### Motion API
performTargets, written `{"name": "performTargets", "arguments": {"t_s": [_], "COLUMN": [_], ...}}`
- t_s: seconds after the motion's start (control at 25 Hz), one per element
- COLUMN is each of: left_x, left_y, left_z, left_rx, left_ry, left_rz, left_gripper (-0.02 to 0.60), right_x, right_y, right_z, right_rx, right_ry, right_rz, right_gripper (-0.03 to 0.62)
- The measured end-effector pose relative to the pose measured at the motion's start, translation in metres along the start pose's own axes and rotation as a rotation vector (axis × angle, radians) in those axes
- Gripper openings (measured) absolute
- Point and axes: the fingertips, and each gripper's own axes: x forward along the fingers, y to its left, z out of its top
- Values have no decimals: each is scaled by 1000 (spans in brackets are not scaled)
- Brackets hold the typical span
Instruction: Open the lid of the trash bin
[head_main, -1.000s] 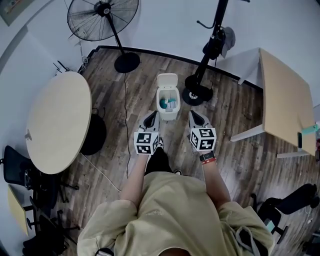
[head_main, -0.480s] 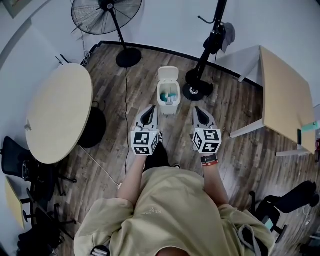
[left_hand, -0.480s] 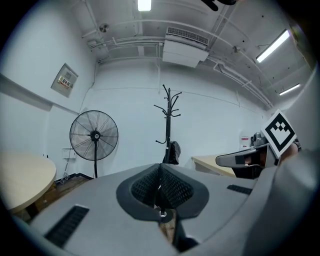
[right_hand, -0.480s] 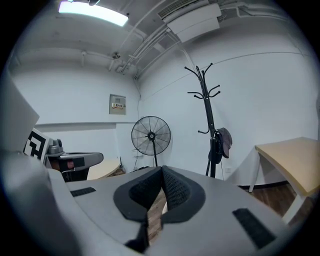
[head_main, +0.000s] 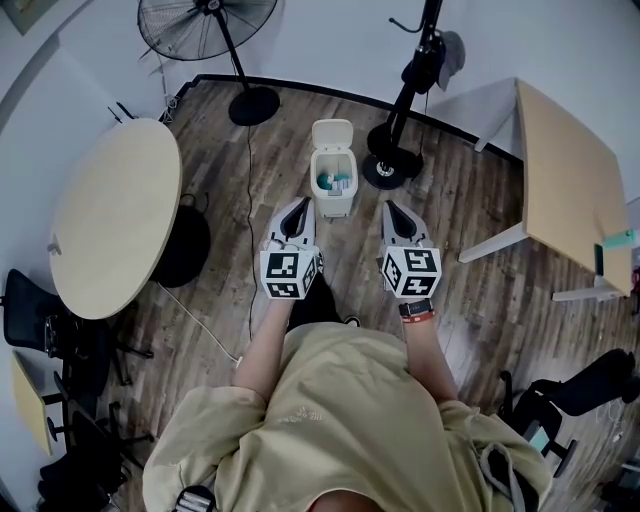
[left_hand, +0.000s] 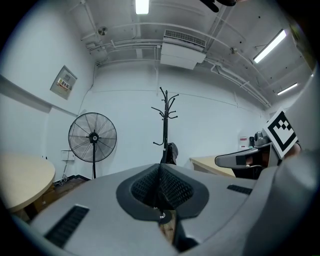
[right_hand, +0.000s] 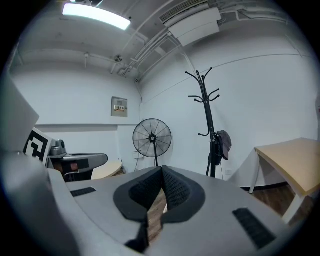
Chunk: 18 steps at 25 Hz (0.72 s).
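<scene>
A small white trash bin stands on the wood floor ahead of me. Its lid is tipped up and back, and teal and white items show inside. In the head view my left gripper hovers just near and left of the bin, apart from it. My right gripper is level with it, to the bin's near right. The left gripper view shows the left gripper with its jaws pressed together and nothing between them. The right gripper is likewise shut and empty. Neither gripper view shows the bin.
A coat rack base sits right beside the bin. A standing fan is at the far left, with a black cable running along the floor. A round table is on the left, a rectangular table on the right.
Both grippers stay shut and side by side. The bin sits slightly farther up the head view than before, and its lid has stayed up.
</scene>
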Motion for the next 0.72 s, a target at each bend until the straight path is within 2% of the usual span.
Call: {"name": "performTargets", "arguments": {"t_s": [0.28,0.52,0.72], "left_x": [10,16,39], "left_y": [-10,12,29], "left_z": [-4,2,-16], "left_rx": [12,-72,-56], "left_ry": [12,-58,14], "left_rz": [-24,12,8], "left_gripper": [23,23,23], "right_x": [2,25,53], "right_y": [-11,-13,-7], "right_z": [1,-12,-27], "right_rx": [23,98,125], "right_ry": [-8,21,72], "right_rz": [-6,32,57], "right_gripper": [14,14,14]}}
